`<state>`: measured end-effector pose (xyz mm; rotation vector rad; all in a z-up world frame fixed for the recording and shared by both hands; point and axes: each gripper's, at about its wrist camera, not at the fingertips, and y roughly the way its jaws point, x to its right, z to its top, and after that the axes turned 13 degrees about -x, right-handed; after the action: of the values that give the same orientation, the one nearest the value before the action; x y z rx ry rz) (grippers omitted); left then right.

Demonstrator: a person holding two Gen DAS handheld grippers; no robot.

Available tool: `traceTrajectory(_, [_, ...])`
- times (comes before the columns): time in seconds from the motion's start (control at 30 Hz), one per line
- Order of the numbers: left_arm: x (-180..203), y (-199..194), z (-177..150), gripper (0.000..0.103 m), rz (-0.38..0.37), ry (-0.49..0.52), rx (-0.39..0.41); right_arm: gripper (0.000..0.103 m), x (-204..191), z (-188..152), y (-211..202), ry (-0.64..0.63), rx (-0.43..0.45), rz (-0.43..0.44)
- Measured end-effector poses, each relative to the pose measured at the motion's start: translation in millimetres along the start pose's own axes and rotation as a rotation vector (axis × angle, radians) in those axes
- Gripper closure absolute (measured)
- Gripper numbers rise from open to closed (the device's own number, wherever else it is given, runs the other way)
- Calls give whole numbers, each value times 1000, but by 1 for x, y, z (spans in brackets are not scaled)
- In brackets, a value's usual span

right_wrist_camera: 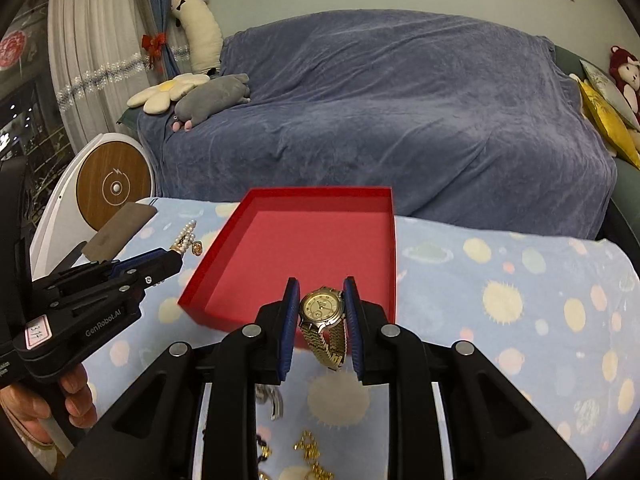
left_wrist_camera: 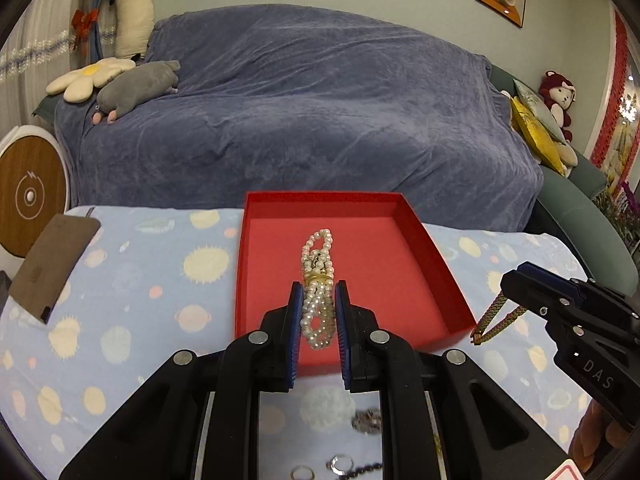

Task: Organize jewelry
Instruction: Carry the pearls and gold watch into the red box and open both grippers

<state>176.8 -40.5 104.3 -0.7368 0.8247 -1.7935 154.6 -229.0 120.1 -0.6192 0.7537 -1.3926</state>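
Red tray (right_wrist_camera: 224, 240) empty, L hand-held gripper (left_wrist_camera: 318, 308) pinching pearls (left_wrist_camera: 318, 280), R hand-held gripper (right_wrist_camera: 322, 312) pinching watch (right_wrist_camera: 322, 306).

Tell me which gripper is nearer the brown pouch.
Left. The left gripper, holding pearls, is just beside the brown pouch; the right gripper, holding a watch, is across the red box.

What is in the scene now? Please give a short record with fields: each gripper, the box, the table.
left gripper: shut on pearl bracelet
right gripper: shut on gold watch
red box: open and empty, on the table
tablecloth: light blue with pale dots
near edge: rings and gold chains lying loose
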Motion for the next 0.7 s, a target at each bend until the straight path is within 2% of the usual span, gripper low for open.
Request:
traceTrajectory(0.17, [-5,41,51,90,24,1,-7,81,5,52,40,-1,3,-4])
traceTrajectory(0.33, [-17,90,85,90,25,-33,-44,81,17,86,95,24,-59,31])
traceTrajectory(0.5, [-20,134,101,90,38,-26,-107,81,25,97,143,40,-130,10])
traceTrajectory(0.7, [-21,164,104,89,53,-6,-173,81,32,98,179,53,-237,-11])
